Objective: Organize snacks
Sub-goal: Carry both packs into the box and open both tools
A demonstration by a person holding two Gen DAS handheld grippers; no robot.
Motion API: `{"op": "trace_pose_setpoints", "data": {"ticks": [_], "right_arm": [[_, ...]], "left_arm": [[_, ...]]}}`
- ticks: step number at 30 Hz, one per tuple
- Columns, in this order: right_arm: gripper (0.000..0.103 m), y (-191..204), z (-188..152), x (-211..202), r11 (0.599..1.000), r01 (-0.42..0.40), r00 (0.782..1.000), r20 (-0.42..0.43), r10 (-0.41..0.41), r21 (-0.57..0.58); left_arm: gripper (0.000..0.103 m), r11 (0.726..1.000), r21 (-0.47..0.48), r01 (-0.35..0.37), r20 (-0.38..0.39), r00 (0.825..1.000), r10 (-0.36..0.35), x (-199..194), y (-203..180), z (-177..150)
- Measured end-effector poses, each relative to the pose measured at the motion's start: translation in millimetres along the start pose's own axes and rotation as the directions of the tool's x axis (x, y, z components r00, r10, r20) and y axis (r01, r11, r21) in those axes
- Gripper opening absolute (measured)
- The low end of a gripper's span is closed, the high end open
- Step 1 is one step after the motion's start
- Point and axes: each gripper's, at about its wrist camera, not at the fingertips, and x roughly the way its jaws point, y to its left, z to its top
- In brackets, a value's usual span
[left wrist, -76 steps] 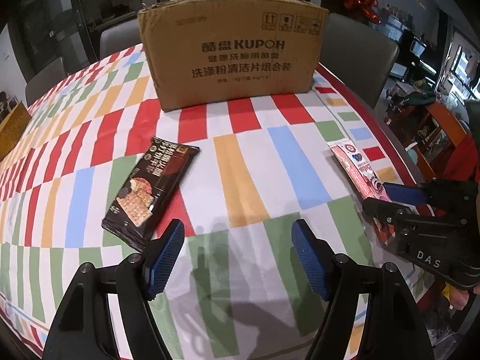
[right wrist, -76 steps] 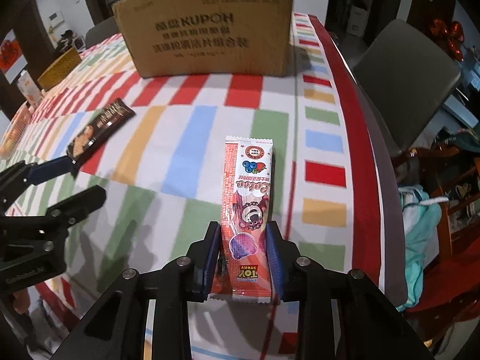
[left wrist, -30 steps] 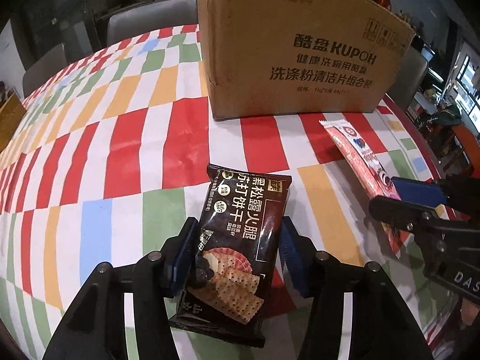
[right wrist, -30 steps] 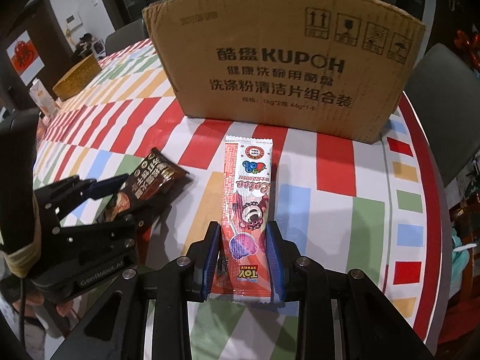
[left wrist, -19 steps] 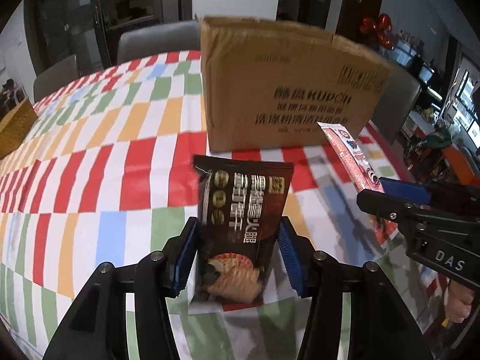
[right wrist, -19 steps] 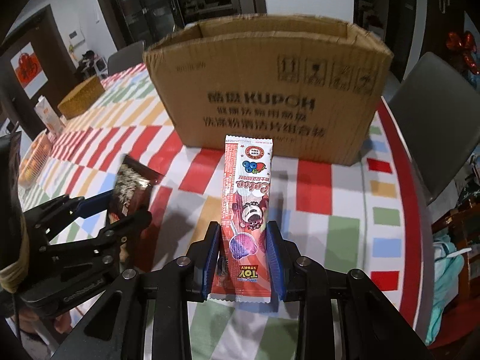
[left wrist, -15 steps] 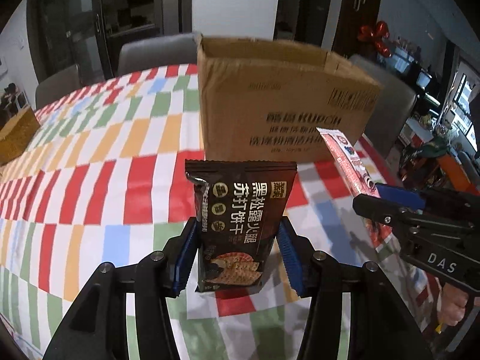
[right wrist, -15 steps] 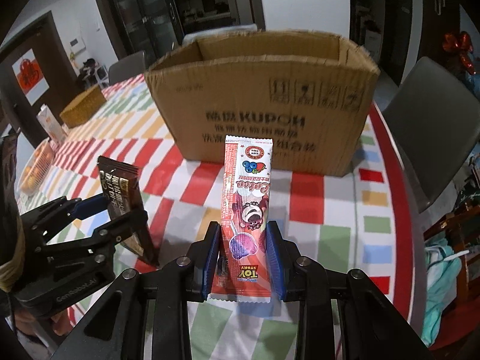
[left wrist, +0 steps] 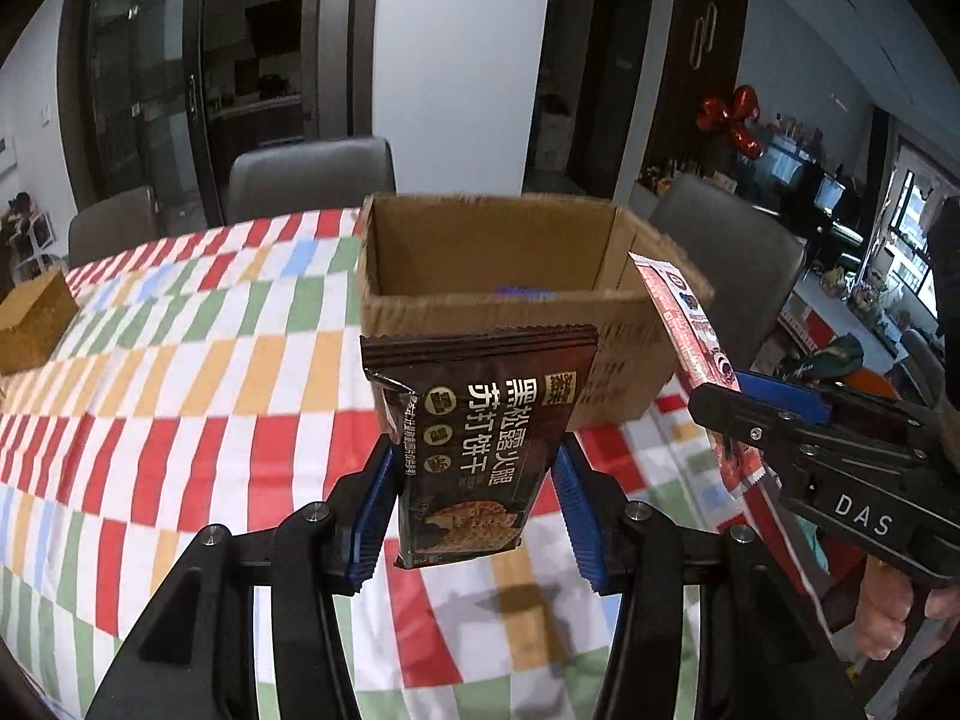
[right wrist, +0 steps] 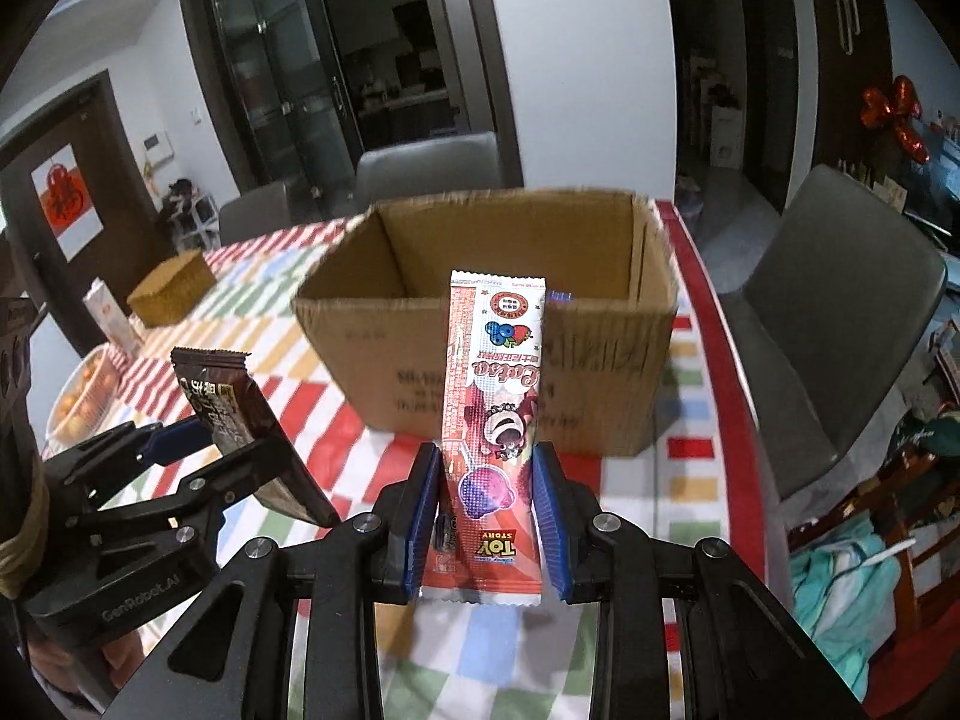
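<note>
My left gripper [left wrist: 477, 501] is shut on a dark brown cracker packet [left wrist: 480, 432] and holds it upright in the air, in front of the open cardboard box [left wrist: 498, 306]. My right gripper [right wrist: 487, 507] is shut on a long pink candy packet [right wrist: 495, 384], also held upright before the box [right wrist: 498, 336]. Each gripper shows in the other's view: the right gripper [left wrist: 774, 402] with the pink packet [left wrist: 690, 348] on the right, the left gripper [right wrist: 180, 459] with the cracker packet [right wrist: 240, 414] on the left. Something blue lies inside the box [left wrist: 522, 291].
The table has a checked cloth [left wrist: 180, 396]. A small brown box [right wrist: 171, 288], a white carton [right wrist: 111, 315] and a bowl of oranges [right wrist: 78, 402] stand at the far left. Grey chairs [right wrist: 840, 324] surround the table. The table's red edge [right wrist: 726, 396] runs along the right.
Both grippers have risen well above the table with their packets, and the box's open top has come into view. The cracker packet was grasped and lifted off the cloth.
</note>
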Motion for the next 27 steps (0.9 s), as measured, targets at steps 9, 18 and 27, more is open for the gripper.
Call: {"op": "trace_pose_setpoints", "data": {"ticks": [9,18,27], "right_arm": [[0.032,-8,39,-7,1.0,0.013,0.998,0.056,-0.012,-0.006],[0.032,-12,77,-2,0.999,0.026,0.996,0.081,-0.023,-0.034],[0.032,-9,109,19,0.996,0.049,0.997,0.067,-0.044,-0.079]], "left_arm": [[0.05,1.0,0.008,0.013,0.039,0.999,-0.014,2,-4,48],[0.05,1.0,0.021,0.003,0.081,0.997,-0.004,4,-1,92],[0.051,1.0,0.011,0.004,0.044,0.999,-0.004,31,8,125]]}}
